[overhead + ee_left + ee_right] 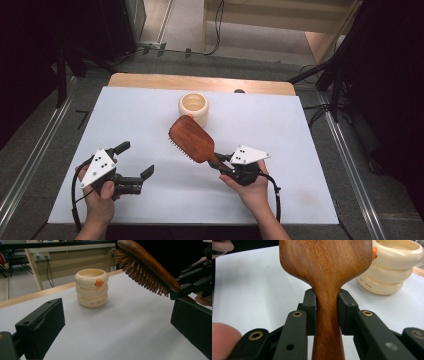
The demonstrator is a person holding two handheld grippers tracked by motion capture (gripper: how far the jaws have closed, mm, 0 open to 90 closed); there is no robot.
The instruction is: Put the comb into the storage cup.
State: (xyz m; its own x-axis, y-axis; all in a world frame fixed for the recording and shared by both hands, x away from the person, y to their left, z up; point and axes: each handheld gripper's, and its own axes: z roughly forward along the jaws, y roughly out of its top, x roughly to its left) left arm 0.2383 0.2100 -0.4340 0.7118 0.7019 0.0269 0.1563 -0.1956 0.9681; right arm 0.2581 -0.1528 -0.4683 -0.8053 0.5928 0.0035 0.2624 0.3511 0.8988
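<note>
Two tongs are at work over the white table (280,200), and one of them has its job half done. The right gripper (224,164) is clamped on the handle of the wooden hairbrush (192,138) — in the right gripper view its black pads (310,311) press the narrow neck from both sides — and the brush is lifted off the table, head slanting up and away from the hand, bristles facing down and toward the left.

The left gripper (136,159) holds nothing; its jaws stand wide apart, off to the side of the brush and well clear of it, hovering low over bare tabletop.

So the pick-up looks done. What seems left, as I judge it, is the placing — most likely into or beside the cream ringed cup (193,107), which stands upright just beyond the tip of the brush head, with an orange beak-like knob (99,283) on its side.

Nothing lies between the brush and the cup. The one risk I see is the broad head knocking the cup's rim, since the two are already close. Beyond the table's far wooden edge (200,81) there are only floor cables and dark stands.
</note>
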